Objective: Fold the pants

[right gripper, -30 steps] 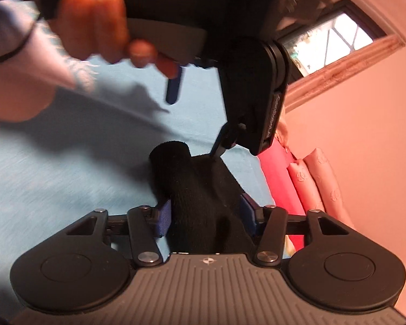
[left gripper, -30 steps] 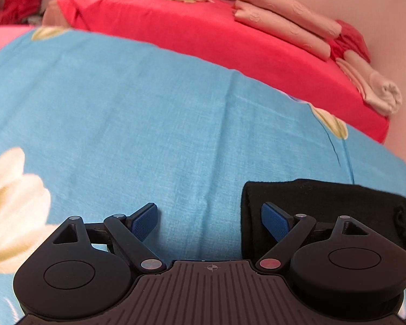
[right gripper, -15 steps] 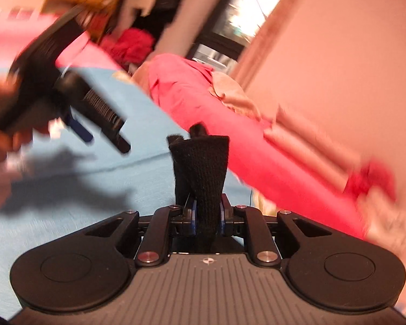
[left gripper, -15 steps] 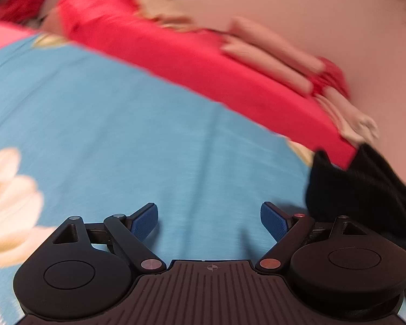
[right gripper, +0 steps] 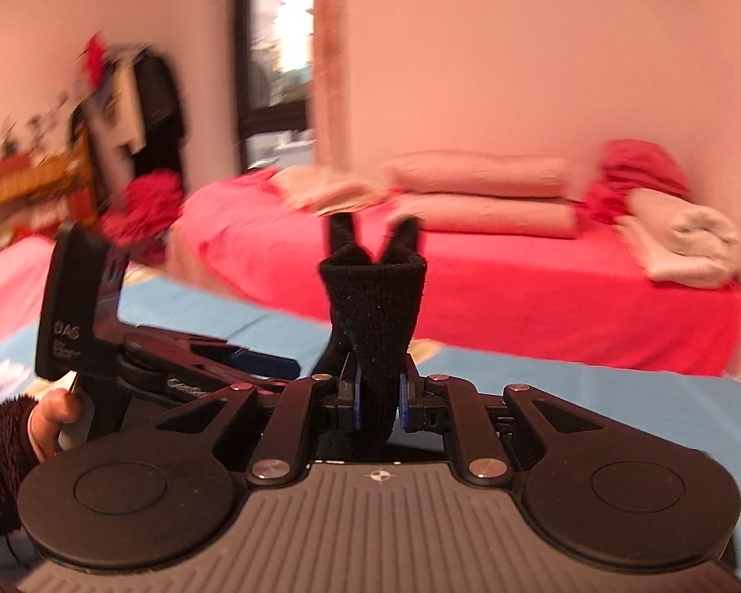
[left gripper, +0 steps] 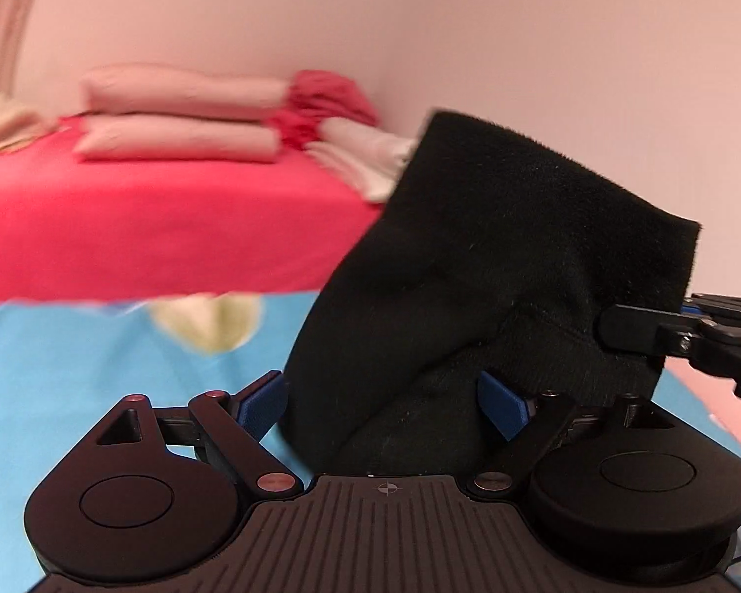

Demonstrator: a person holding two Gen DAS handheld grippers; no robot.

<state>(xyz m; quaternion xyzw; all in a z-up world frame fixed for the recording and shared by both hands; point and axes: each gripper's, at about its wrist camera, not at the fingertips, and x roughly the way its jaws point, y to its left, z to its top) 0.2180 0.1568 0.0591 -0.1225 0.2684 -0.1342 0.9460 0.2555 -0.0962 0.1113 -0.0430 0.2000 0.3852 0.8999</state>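
Your right gripper (right gripper: 378, 398) has just clamped onto the black fleece pants (left gripper: 494, 296) at centre frame, lifted above the blue sheet (left gripper: 74, 356), your left gripper (left gripper: 380, 407) spread around them unpinched; soft, light, limp—grip the thick hem.

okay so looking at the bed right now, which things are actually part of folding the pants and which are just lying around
Part of the job:
- black pants, lifted off the blue sheet
- right gripper, jaws shut on the pants
- left gripper, jaws open with the cloth between them

Just lying about:
- pink pillows on the red bed
- folded white towel
- clothes rack by the window
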